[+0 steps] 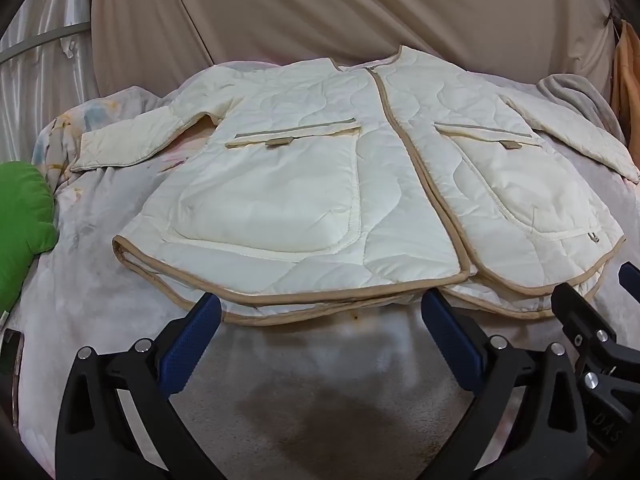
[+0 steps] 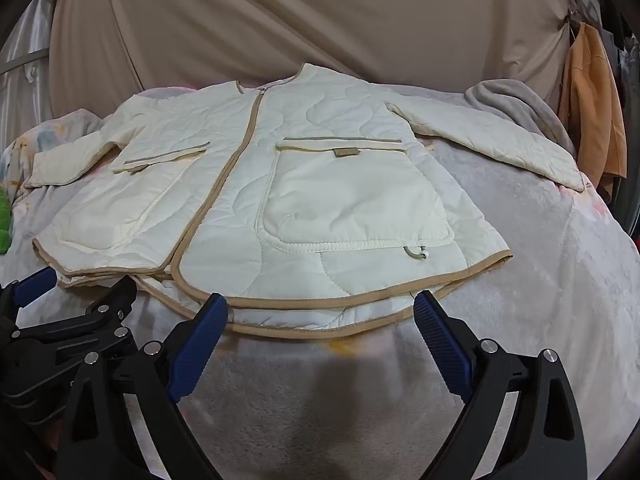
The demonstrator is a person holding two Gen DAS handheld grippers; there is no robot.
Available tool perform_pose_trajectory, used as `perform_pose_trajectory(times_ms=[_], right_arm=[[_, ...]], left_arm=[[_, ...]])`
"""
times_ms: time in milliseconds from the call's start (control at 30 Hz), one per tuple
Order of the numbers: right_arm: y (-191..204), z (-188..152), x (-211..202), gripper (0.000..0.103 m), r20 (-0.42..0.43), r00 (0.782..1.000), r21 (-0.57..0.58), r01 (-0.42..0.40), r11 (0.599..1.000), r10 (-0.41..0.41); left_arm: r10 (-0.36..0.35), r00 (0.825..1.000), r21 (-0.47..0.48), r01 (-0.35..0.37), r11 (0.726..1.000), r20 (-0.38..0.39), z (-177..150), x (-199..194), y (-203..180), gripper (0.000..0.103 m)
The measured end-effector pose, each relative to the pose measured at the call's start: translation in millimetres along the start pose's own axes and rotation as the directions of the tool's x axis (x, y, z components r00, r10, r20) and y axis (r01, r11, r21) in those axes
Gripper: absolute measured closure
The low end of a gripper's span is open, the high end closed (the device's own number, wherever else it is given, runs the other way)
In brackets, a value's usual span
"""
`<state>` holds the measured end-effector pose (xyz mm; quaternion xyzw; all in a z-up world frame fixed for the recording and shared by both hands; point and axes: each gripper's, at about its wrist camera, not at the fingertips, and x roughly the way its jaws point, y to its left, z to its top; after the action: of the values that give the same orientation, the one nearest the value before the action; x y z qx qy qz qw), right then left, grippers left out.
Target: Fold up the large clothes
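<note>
A cream quilted jacket (image 1: 304,184) with tan trim lies flat, front up and zipped, on a bed, both sleeves spread out to the sides. It also shows in the right wrist view (image 2: 320,200). My left gripper (image 1: 320,312) is open and empty, its blue fingertips just short of the hem's left half. My right gripper (image 2: 320,312) is open and empty, just short of the hem's right half. The right gripper also shows at the right edge of the left wrist view (image 1: 592,312); the left gripper shows at the left edge of the right wrist view (image 2: 76,292).
The bed is covered by a pale fleece blanket (image 1: 320,380). A green cushion (image 1: 20,216) lies at the left. A grey blanket (image 2: 516,100) is bunched at the far right. Beige curtain (image 2: 320,20) hangs behind; orange clothing (image 2: 592,112) hangs at right.
</note>
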<state>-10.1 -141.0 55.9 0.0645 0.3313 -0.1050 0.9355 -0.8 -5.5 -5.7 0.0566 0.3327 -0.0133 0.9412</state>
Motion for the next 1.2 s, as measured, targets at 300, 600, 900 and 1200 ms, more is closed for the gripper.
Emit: perform_pose_trajectory(times_ms=[300, 600, 900, 1200], right_arm=[[0.6, 0.3, 0.6, 0.011, -0.001, 1.0, -0.003, -0.001, 1.0, 0.001], [2.9, -2.1, 2.7, 0.011, -0.008, 1.0, -0.002, 0.0, 1.0, 0.0], [2.0, -1.0, 2.0, 0.011, -0.013, 1.0, -0.002, 0.001, 1.0, -0.001], [-0.1, -1.9, 6.8, 0.011, -0.017, 1.0, -0.003, 0.004, 1.0, -0.004]], left_arm=[[0.0, 1.0, 0.001, 0.0, 1.0, -0.003, -0.1, 0.0, -0.9, 0.005], [0.0, 1.0, 0.002, 0.0, 1.0, -0.007, -0.2, 1.1, 0.1, 0.006], [0.001, 1.0, 0.003, -0.001, 1.0, -0.01, 0.4, 1.2, 0.0, 0.006], [-0.001, 1.0, 0.004, 0.001, 1.0, -0.013, -2.9, 3.2, 1.9, 0.006]])
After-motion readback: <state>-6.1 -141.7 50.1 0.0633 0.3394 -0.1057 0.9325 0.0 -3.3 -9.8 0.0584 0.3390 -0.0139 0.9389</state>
